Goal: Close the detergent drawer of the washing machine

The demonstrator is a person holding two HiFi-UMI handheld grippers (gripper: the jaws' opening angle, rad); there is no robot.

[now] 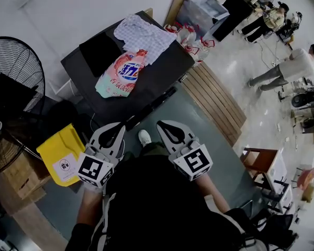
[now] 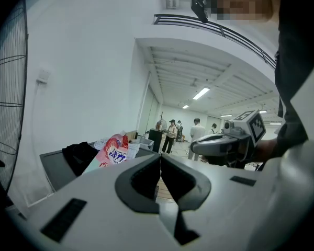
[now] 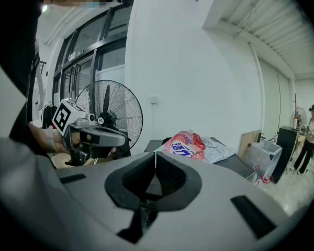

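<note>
The washing machine is a dark box ahead of me, seen from above. On its top lie a pink-and-white detergent bag, a checked cloth and a black cloth. I cannot make out the detergent drawer in any view. My left gripper and right gripper are held side by side, short of the machine's near edge and touching nothing. In the left gripper view the jaws are shut and empty. The right gripper view shows the same, with its jaws shut on nothing and the bag beyond them.
A large black fan stands to the left, with a yellow bag and cardboard boxes below it. A wooden pallet lies right of the machine. A wooden chair is at the right, and people stand far off.
</note>
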